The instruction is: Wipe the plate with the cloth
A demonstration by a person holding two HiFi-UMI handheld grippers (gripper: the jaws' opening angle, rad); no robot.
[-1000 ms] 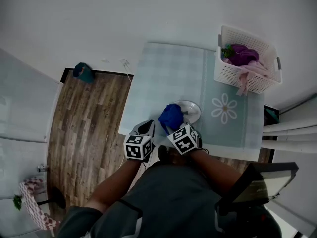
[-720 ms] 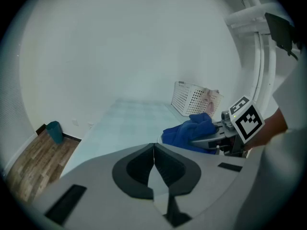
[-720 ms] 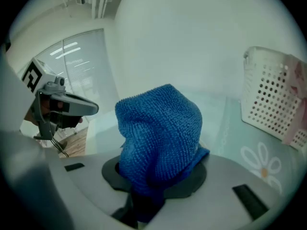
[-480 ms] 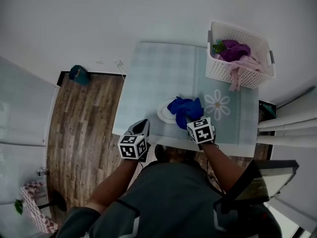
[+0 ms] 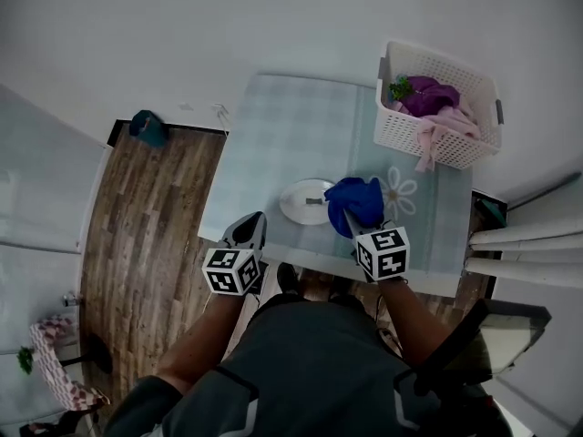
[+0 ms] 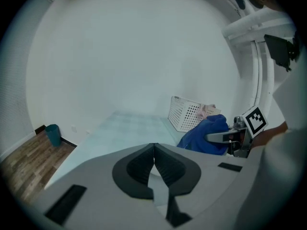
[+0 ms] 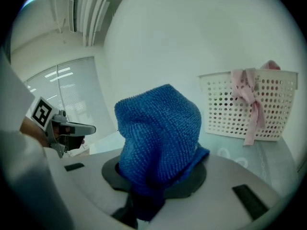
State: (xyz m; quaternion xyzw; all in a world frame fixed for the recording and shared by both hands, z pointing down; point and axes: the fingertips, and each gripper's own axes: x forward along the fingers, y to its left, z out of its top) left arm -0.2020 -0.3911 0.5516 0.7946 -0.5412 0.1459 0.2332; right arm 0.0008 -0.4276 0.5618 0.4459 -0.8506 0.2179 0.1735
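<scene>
The cloth is a deep blue, knobbly microfibre rag [image 7: 158,133], bunched into a tall hump that stands up out of the right gripper [image 7: 154,176], whose jaws are clamped on its lower folds. From the head view the rag hangs just right of the round white plate [image 5: 305,201], its left edge meeting the plate's right rim; whether the two touch cannot be told. The plate lies flat near the front edge of the table covered in a pale green checked cloth [image 5: 291,135], between the two grippers. The left gripper [image 6: 154,150] hovers at the table's near-left corner, its dark ribbed jaws pressed together with nothing between them. Each gripper carries a white cube printed with black square marker patterns, the only print to be made out. A white daisy outline [image 5: 398,192] is printed on the tablecloth just right of the rag. At the far right corner stands a white perforated plastic basket [image 5: 401,130] holding purple and pink fabric, a pink strip [image 7: 249,102] hanging down its outer wall.
</scene>
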